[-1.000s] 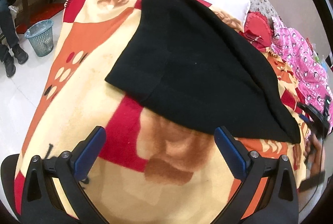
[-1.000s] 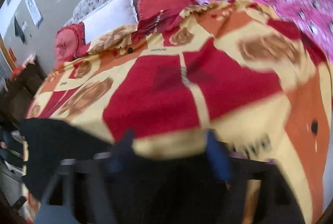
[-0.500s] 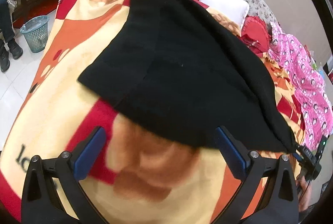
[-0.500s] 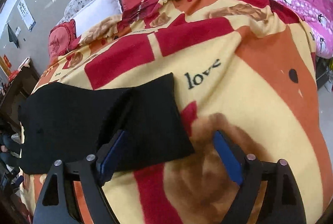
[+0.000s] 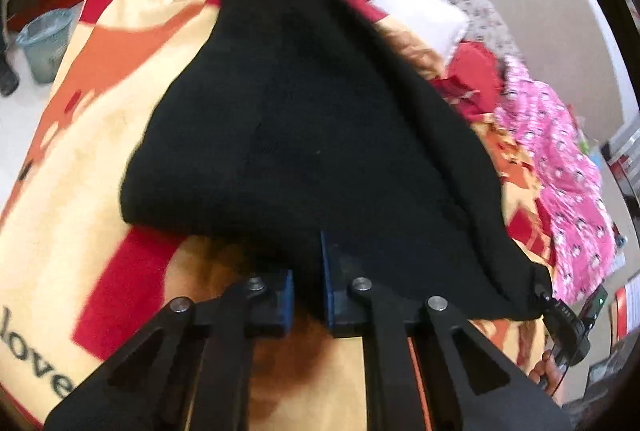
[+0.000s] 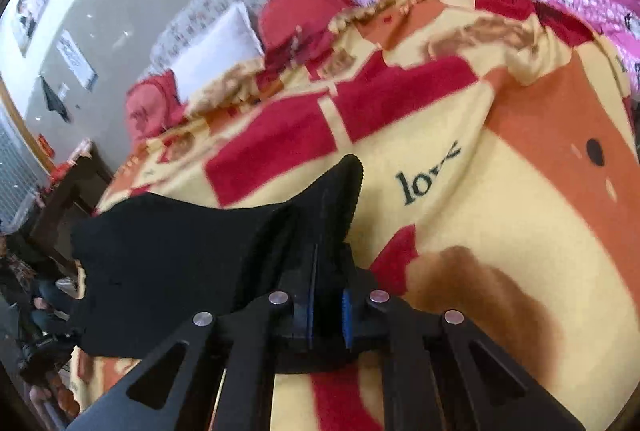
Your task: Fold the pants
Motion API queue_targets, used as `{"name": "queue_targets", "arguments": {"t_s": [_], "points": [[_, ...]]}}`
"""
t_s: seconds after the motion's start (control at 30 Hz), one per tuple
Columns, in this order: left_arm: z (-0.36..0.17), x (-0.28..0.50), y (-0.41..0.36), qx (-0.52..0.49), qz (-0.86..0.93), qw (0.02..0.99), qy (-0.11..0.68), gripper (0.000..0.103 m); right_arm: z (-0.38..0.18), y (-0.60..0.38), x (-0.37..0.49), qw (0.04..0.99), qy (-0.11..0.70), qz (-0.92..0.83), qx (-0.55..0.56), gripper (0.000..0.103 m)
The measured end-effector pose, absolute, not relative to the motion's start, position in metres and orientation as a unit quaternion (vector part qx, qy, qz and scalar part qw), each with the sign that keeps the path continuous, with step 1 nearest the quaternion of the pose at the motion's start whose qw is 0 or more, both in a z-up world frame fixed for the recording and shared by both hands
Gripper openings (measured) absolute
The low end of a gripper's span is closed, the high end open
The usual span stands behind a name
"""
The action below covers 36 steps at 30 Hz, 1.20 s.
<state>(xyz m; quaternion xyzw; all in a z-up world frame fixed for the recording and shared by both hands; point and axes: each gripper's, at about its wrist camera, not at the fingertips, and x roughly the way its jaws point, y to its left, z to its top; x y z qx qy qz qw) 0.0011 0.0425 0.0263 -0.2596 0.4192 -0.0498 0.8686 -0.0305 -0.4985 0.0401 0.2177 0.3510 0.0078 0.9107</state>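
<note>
In the left wrist view, black pants [image 5: 304,119] are seen spread on a blanket [image 5: 80,159] over the bed, and their near edge is clamped between the closed fingers of the left gripper [image 5: 307,291]. In the right wrist view, a lifted corner of the pants [image 6: 336,199] is pinched by the right gripper [image 6: 326,307], beside the blanket's [image 6: 500,223] "love" print.
</note>
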Motion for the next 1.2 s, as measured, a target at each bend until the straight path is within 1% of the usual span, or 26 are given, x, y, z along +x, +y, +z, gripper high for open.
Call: {"name": "queue_targets", "arguments": {"t_s": [0.2,0.3,0.4,0.53,0.63,0.7,0.73,0.77,0.8,0.83,0.87,0.9,0.93,0.97,1.03,1.1,1.13,1.2], "points": [[0.067,-0.040,0.045,-0.235,-0.111,0.876,0.406,0.007,0.079,-0.486,-0.084,0.925,0.322,0.026,0.199,0.009],[0.074,-0.060,0.055,-0.224,-0.119,0.875,0.413,0.007,0.090,-0.484,-0.119,0.929,0.313,0.031,0.195,0.009],[0.060,-0.075,0.066,-0.221,-0.115,0.865,0.436,0.007,0.087,-0.486,-0.148,0.925,0.323,0.033,0.199,0.009],[0.022,-0.088,0.057,-0.187,-0.088,0.854,0.477,0.009,0.049,-0.486,-0.159,0.904,0.384,0.002,0.188,0.010],[0.016,-0.094,0.055,-0.165,-0.068,0.862,0.474,0.018,0.026,-0.490,-0.153,0.889,0.423,-0.037,0.170,0.017],[0.025,-0.097,0.056,-0.158,-0.062,0.869,0.465,0.020,0.031,-0.491,-0.156,0.892,0.418,-0.055,0.164,0.031],[0.033,-0.098,0.056,-0.148,-0.060,0.873,0.461,0.023,0.036,-0.491,-0.158,0.895,0.413,-0.060,0.160,0.034],[0.036,-0.100,0.057,-0.142,-0.058,0.875,0.459,0.026,0.048,-0.487,-0.160,0.902,0.401,-0.057,0.151,0.041],[0.042,-0.102,0.060,-0.132,-0.054,0.878,0.456,0.028,0.057,-0.483,-0.161,0.907,0.392,-0.049,0.145,0.045],[0.049,-0.103,0.061,-0.123,-0.051,0.882,0.452,0.030,0.066,-0.476,-0.162,0.912,0.386,-0.035,0.137,0.053],[0.052,-0.106,0.062,-0.115,-0.048,0.885,0.448,0.032,0.073,-0.467,-0.164,0.915,0.382,-0.021,0.129,0.059],[0.057,-0.107,0.063,-0.106,-0.043,0.889,0.443,0.032,0.078,-0.458,-0.165,0.918,0.379,-0.009,0.119,0.061],[0.059,-0.107,0.062,-0.100,-0.039,0.892,0.440,0.036,0.083,-0.448,-0.166,0.920,0.375,0.004,0.109,0.061],[0.065,-0.109,0.064,-0.090,-0.028,0.898,0.429,0.043,0.086,-0.436,-0.166,0.922,0.374,0.019,0.098,0.061],[0.071,-0.114,0.069,-0.083,-0.014,0.908,0.410,0.054,0.090,-0.409,-0.164,0.923,0.371,0.055,0.083,0.062],[0.077,-0.116,0.074,-0.084,-0.004,0.914,0.396,0.055,0.087,-0.381,-0.159,0.920,0.375,0.092,0.062,0.069],[0.079,-0.116,0.078,-0.092,-0.003,0.915,0.392,0.055,0.083,-0.370,-0.158,0.918,0.379,0.102,0.052,0.070],[0.080,-0.115,0.082,-0.111,-0.007,0.916,0.386,0.058,0.071,-0.343,-0.151,0.912,0.391,0.122,0.025,0.071]]}}
